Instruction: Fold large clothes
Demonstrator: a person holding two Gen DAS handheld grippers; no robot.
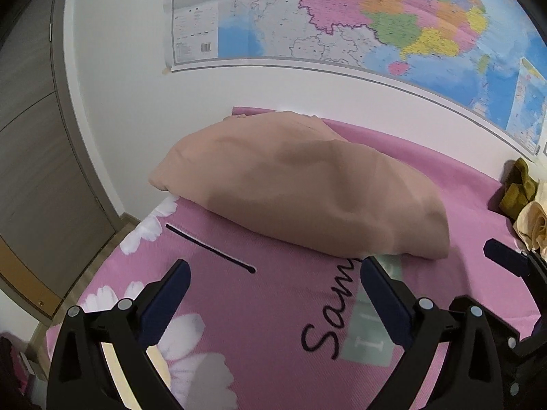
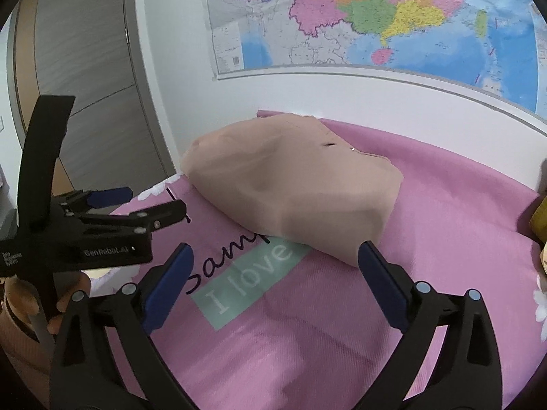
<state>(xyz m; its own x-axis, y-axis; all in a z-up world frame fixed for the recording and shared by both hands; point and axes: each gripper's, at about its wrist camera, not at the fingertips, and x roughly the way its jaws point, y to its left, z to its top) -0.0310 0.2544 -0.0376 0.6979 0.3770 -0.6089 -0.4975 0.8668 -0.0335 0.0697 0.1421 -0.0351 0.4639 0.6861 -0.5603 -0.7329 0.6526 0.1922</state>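
A beige garment (image 1: 301, 188) lies folded into a thick bundle on the pink bed sheet (image 1: 259, 307), close to the wall. My left gripper (image 1: 273, 270) hovers just in front of its near edge, open, with nothing between the fingers. In the right wrist view the same bundle (image 2: 294, 184) sits just beyond my right gripper (image 2: 276, 251), which is also open and empty. The left gripper (image 2: 147, 201) shows at the left of that view, held by a hand (image 2: 65, 307). One blue-padded finger (image 1: 502, 256) of the right gripper pokes in at the right of the left wrist view.
The sheet (image 2: 307, 324) has white daisies and printed lettering (image 2: 246, 287). A large map (image 1: 342, 17) hangs on the white wall behind. A grey door (image 1: 34, 153) stands at the left. Olive cloth (image 1: 516, 188) and cream cloth (image 1: 533, 222) are piled at the right edge.
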